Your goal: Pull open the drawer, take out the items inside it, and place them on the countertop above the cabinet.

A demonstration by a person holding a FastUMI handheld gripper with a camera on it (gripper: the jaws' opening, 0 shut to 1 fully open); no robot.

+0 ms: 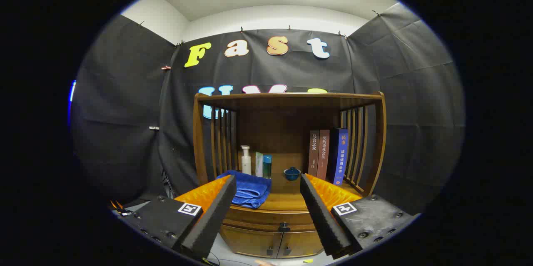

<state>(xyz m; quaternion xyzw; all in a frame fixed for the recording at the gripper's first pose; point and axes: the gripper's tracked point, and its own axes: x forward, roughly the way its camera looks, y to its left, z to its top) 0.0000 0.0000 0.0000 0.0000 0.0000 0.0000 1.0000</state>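
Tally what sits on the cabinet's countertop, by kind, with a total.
Books: 3
Bottles: 3
Towel: 1
Small lidded pot: 1
Total: 8
The gripper is open, with the closed drawer just ahead of it.

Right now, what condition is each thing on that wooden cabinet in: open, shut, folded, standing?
drawer: shut, knob untouched
cabinet doors: shut
gripper: open, fingers wide apart, holding nothing
blue towel: folded, lying on the countertop
pump bottle: upright
teal-capped bottle: upright
small blue pot: lid on
books: standing upright
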